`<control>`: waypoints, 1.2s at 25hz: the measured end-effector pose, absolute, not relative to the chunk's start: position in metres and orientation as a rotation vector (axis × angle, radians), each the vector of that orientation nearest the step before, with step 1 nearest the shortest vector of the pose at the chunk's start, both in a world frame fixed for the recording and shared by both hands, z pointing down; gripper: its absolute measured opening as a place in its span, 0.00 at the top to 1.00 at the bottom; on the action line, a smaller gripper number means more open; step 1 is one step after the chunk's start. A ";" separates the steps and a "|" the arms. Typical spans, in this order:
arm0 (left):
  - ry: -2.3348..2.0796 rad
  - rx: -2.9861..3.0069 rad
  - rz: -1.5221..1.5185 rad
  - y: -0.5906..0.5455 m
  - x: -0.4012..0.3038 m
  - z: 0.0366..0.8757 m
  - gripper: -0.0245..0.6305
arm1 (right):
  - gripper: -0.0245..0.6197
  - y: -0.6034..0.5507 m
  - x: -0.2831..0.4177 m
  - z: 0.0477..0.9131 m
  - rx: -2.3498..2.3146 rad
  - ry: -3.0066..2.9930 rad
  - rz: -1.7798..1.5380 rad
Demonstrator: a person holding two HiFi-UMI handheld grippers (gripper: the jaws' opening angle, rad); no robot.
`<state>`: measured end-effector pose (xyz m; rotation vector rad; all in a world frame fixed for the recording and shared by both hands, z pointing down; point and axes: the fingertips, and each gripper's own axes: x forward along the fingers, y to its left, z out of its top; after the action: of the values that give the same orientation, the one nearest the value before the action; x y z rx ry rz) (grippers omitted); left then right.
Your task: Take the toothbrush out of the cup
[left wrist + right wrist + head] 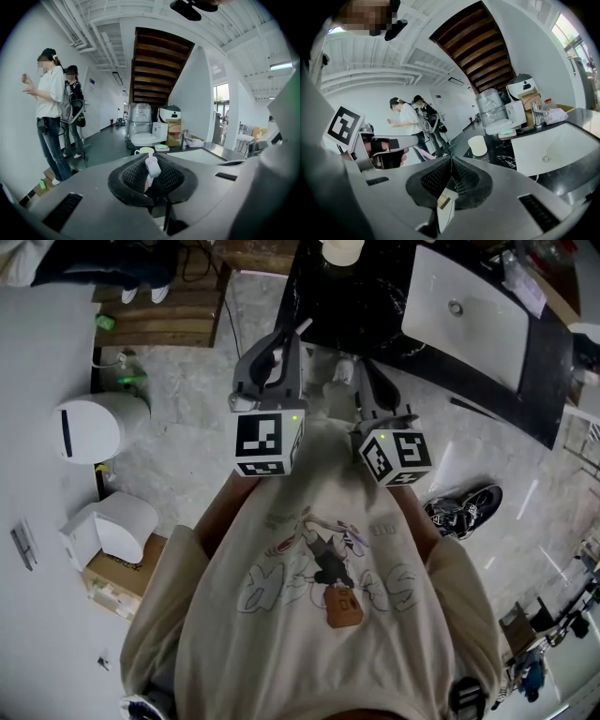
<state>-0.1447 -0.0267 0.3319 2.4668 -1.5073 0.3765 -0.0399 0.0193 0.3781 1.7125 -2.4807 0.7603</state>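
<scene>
Jaws of the left gripper (150, 160) are closed on a pale pink-white toothbrush (153, 168), which is pinched between the black ribbed pads with its head sticking up past the tips. Jaws of the right gripper (451, 161) are pressed together with nothing between the pads. The cup (477, 145) stands upright on the black desk (502, 153), just beside the white sink (548, 150), and no brush shows above its rim in either gripper view. In the head view both grippers are held side by side close to the person's chest, over the floor and well apart from the desk. The cup is near the top edge of that view, beyond both sets of jaws. Judged from this layout, the core step is complete: the toothbrush is out of the cup and carried by the left gripper, clear of the desk. The task sentence names no place to put the brush, so at most a set-down or hand-over is left. The right gripper has no visible role at this point.
</scene>
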 end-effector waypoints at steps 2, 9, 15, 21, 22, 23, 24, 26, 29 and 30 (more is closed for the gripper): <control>-1.496 2.485 0.362 -0.016 -0.148 0.330 0.91 | 0.93 0.034 -0.047 0.379 1.712 -2.476 0.747; -1.461 2.499 0.343 0.021 -0.161 0.334 0.91 | 0.93 0.080 -0.069 0.382 1.726 -2.450 0.710; -1.438 2.513 0.351 0.046 -0.161 0.334 0.90 | 0.93 0.097 -0.068 0.381 1.735 -2.448 0.696; -1.426 2.497 0.392 0.074 -0.154 0.341 0.91 | 0.93 0.109 -0.063 0.381 1.701 -2.463 0.688; -1.421 2.491 0.404 0.080 -0.152 0.343 0.91 | 0.93 0.112 -0.061 0.381 1.695 -2.464 0.690; -1.414 2.484 0.413 0.086 -0.148 0.345 0.91 | 0.93 0.116 -0.059 0.380 1.691 -2.465 0.695; -1.410 2.476 0.418 0.092 -0.145 0.346 0.91 | 0.93 0.121 -0.056 0.379 1.687 -2.466 0.697; -1.413 2.467 0.421 0.104 -0.139 0.344 0.91 | 0.93 0.133 -0.052 0.374 1.675 -2.474 0.686; -1.433 2.467 0.421 0.116 -0.133 0.339 0.91 | 0.93 0.144 -0.041 0.370 1.677 -2.478 0.686; -1.441 2.462 0.418 0.120 -0.131 0.338 0.91 | 0.93 0.148 -0.038 0.370 1.675 -2.478 0.692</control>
<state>-0.1309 0.1199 0.3382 2.4618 -1.4407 0.4184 -0.0377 0.1477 0.3703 1.6754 -2.4776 0.6917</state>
